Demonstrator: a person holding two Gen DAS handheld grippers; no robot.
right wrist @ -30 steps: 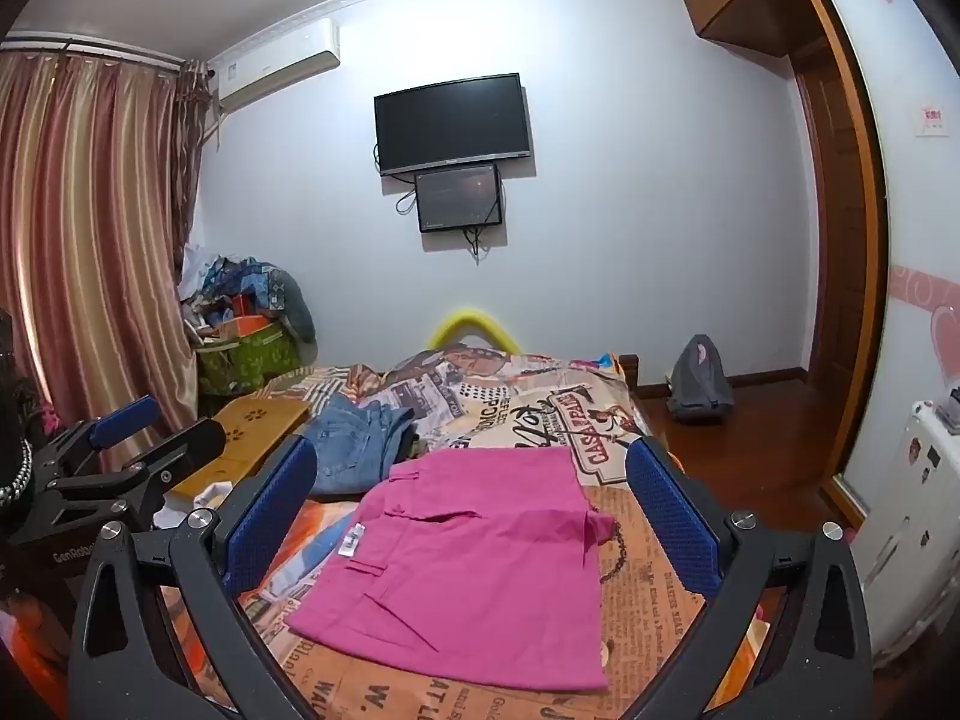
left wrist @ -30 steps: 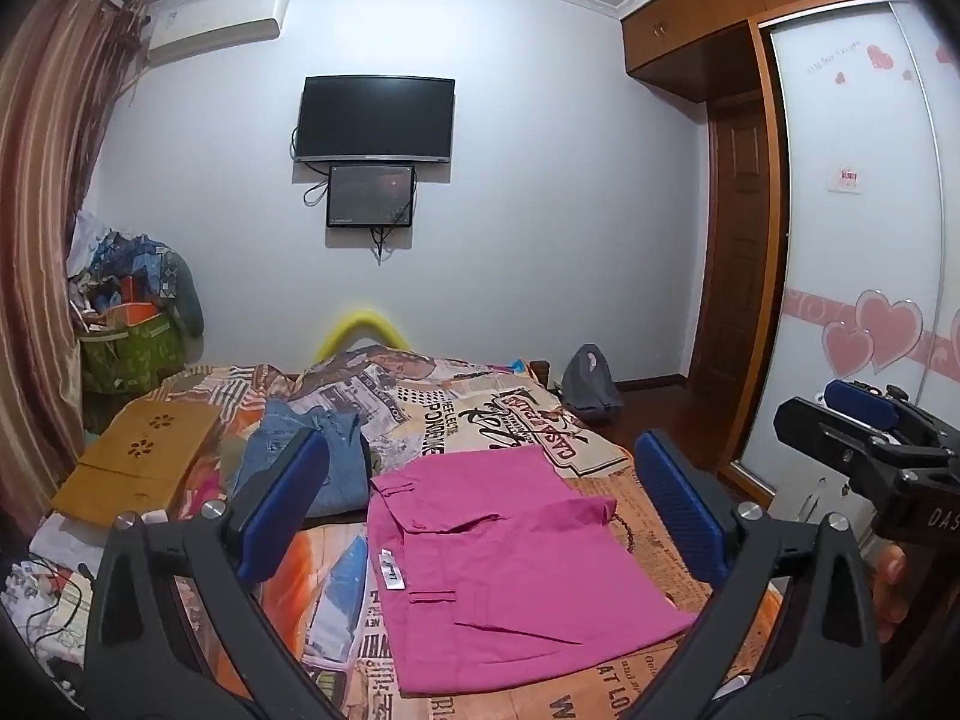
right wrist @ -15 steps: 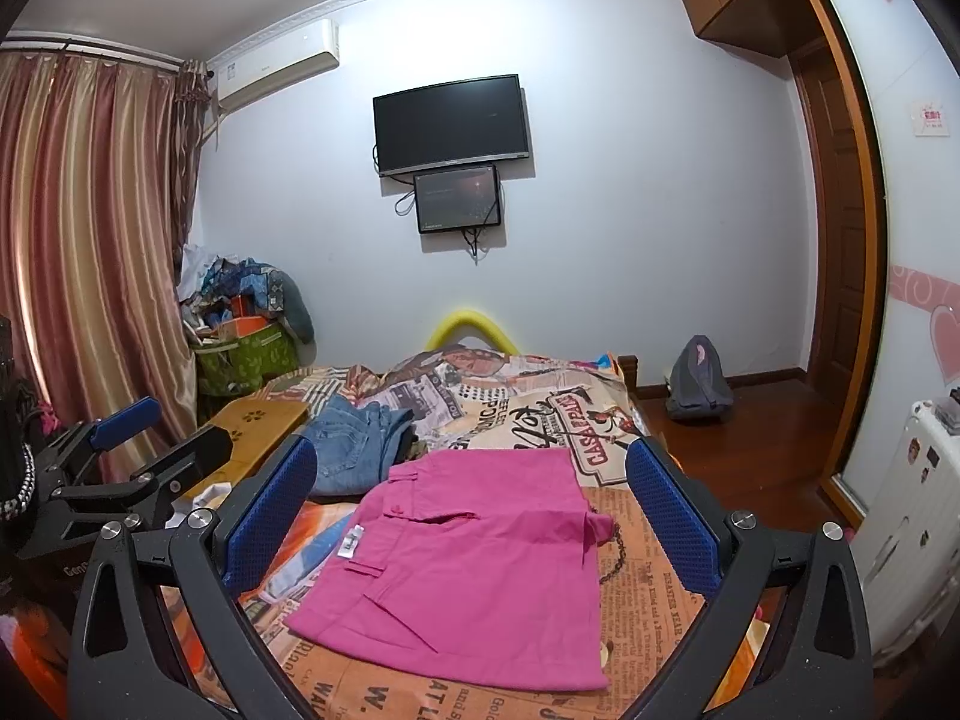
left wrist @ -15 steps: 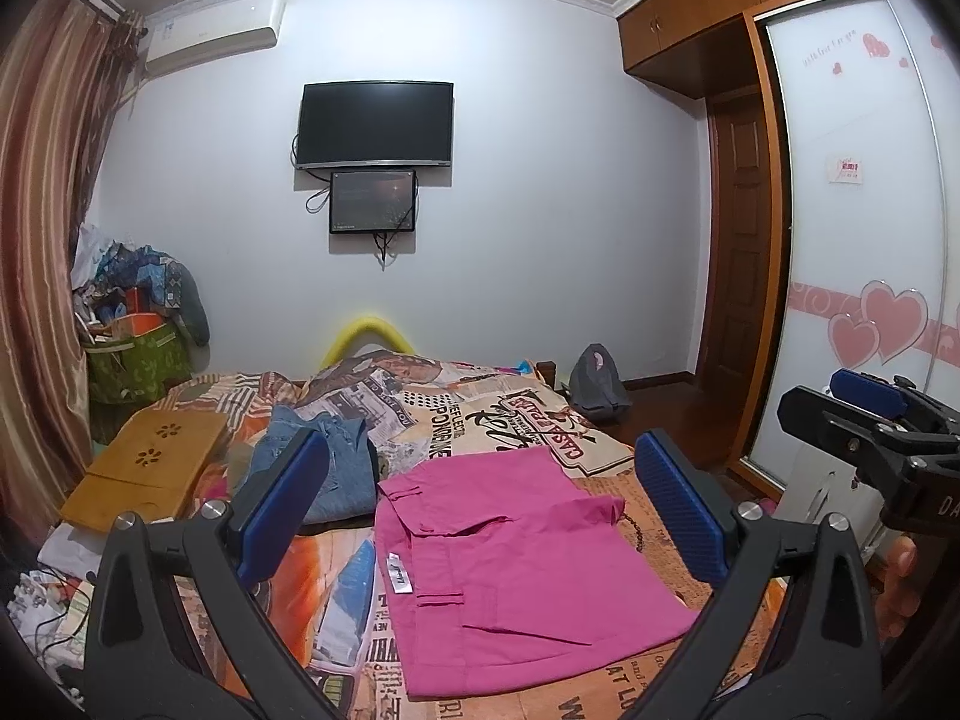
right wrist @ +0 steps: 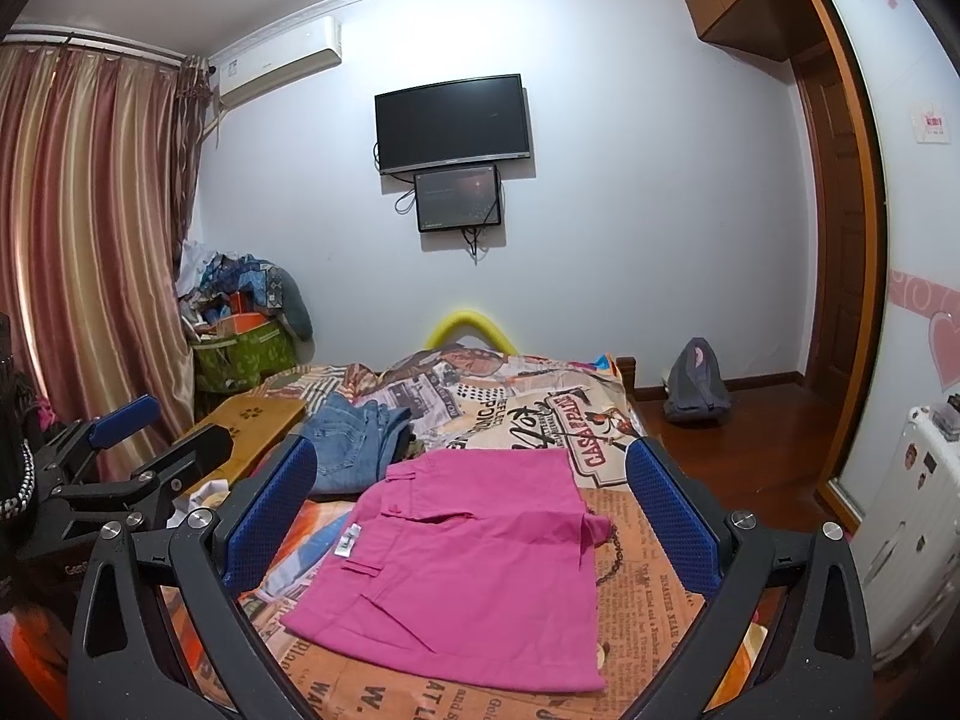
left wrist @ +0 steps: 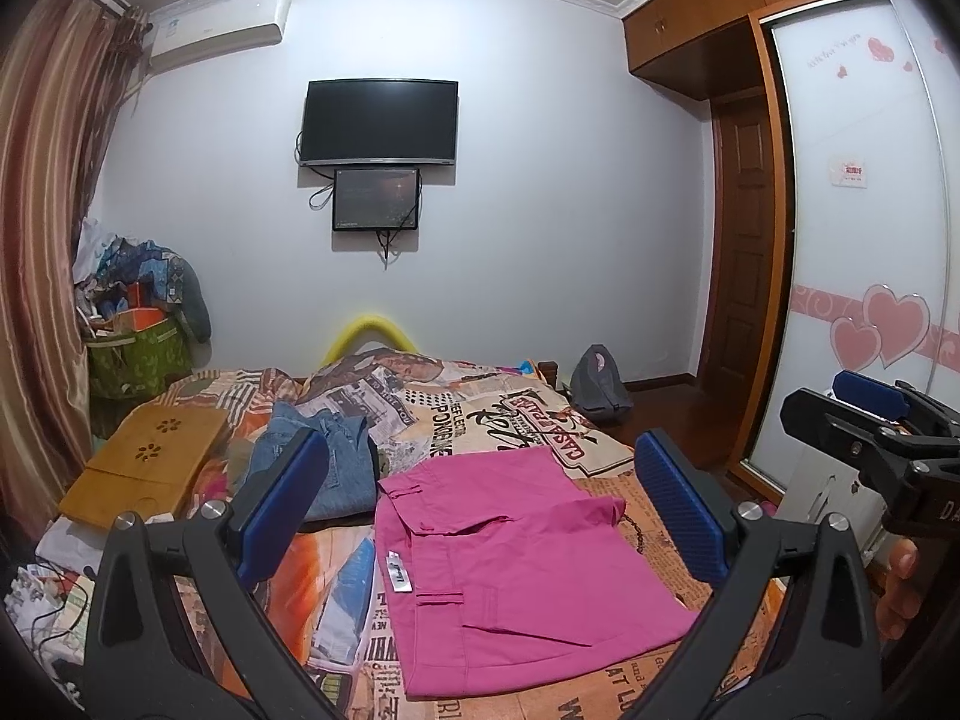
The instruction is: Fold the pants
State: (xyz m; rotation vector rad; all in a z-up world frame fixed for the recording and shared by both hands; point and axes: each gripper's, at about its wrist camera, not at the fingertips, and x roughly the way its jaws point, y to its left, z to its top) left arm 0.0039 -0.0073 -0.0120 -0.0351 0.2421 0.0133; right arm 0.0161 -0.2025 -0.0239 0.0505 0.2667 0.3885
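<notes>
Both tools hang spread wide above the bed: the left gripper (left wrist: pixel 480 510) and the right gripper (right wrist: pixel 471 510). Below lie folded magenta cotton pants (left wrist: pixel 516 564) on a newspaper-print bedspread (left wrist: pixel 480 414), blue jeans (right wrist: pixel 354 444) beyond. Only the right view shows the full striped curtain (right wrist: pixel 90 240).

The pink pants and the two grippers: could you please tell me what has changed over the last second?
Little changed. The left gripper tilted up slightly, so the room sits a bit lower in its view. Nothing was taken hold of or let go. The right gripper stayed still and open, and the pink pants lie folded on the bed beside the jeans as before.
</notes>
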